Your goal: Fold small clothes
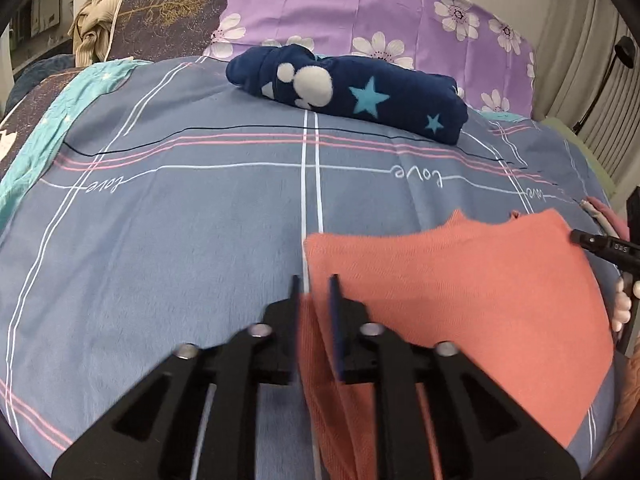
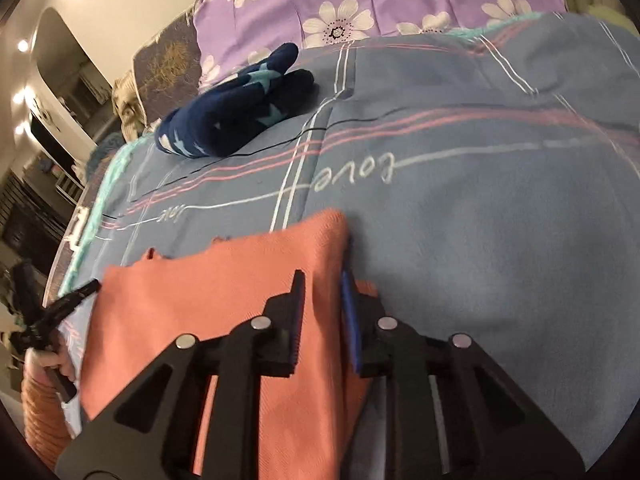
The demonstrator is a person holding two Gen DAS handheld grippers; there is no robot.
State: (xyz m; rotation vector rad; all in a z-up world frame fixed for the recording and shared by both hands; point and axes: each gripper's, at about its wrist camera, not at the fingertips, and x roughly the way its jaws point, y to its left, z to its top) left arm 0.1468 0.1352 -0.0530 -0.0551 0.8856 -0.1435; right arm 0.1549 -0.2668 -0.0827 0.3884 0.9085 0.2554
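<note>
Coral garment spread on a blue-grey plaid bed cover, a gripper at each of its side edges.

The bed cover (image 1: 180, 220) fills both views, with a purple flowered pillow (image 1: 360, 8) at its far end. The coral garment (image 1: 460, 280) lies flat near the cameras. A folded navy star-print garment (image 1: 360, 92) rests well apart from it, near the pillow. The left gripper (image 1: 315, 286) stands slightly parted, the garment's left edge bunched between its fingers. The right gripper (image 2: 323, 280) is likewise slightly parted over the right edge; whether either pinches the cloth I cannot tell.
</note>
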